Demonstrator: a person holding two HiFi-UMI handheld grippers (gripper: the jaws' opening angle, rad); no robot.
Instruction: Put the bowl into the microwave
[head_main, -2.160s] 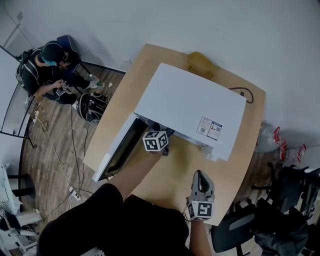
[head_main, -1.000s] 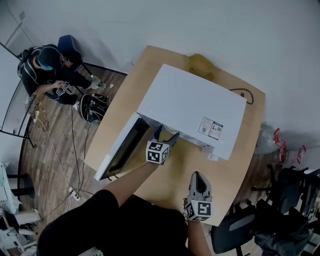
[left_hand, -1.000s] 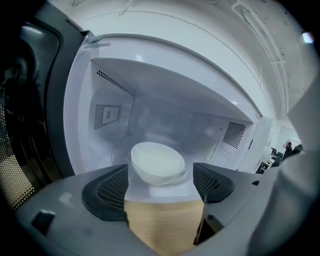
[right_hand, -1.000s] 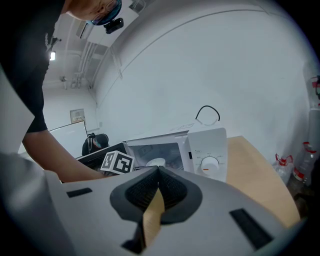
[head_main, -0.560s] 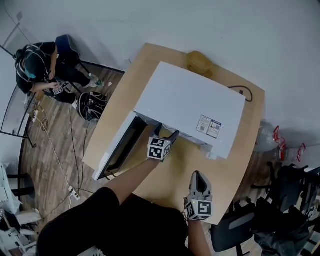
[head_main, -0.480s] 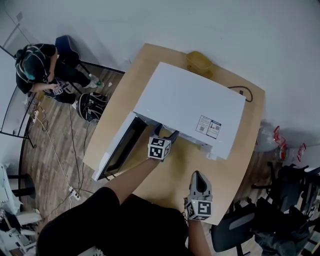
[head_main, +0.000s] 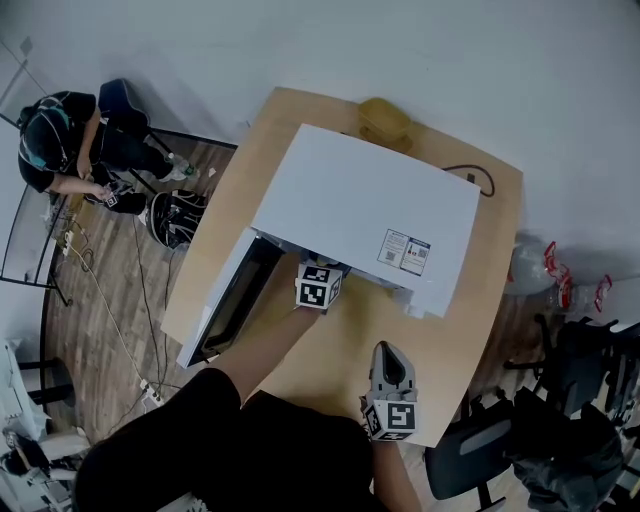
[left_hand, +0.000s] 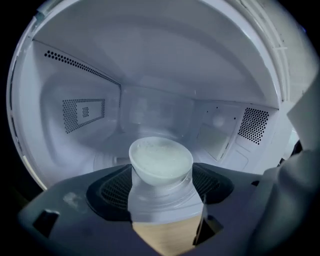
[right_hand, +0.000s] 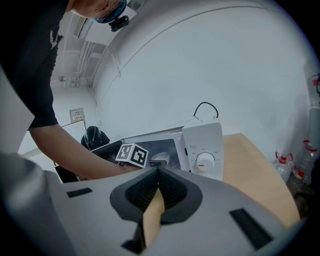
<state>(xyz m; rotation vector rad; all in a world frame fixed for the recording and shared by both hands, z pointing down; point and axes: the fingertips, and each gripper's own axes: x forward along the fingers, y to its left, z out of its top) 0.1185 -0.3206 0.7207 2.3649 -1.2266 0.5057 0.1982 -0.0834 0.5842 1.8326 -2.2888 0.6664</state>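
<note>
Bowl (left_hand: 161, 159) gripped by L tool (left_hand: 163, 182), inside microwave (head_main: 365, 212).

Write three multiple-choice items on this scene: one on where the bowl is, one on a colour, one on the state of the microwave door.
1. The bowl is:
A. inside the microwave, in the left gripper
B. on top of the microwave
C. in the right gripper

2. The microwave's casing is:
A. black
B. white
C. red

3. The microwave's door is:
A. shut
B. open
C. taken off

Answers:
1 A: the left gripper view shows the bowl between that gripper's jaws with the cavity walls all around, while the right gripper's jaws are together on nothing.
2 B: the head view shows a plain white top, and the right gripper view a white front panel.
3 B: in the head view the door stands swung out at the microwave's left side, attached there.
</note>
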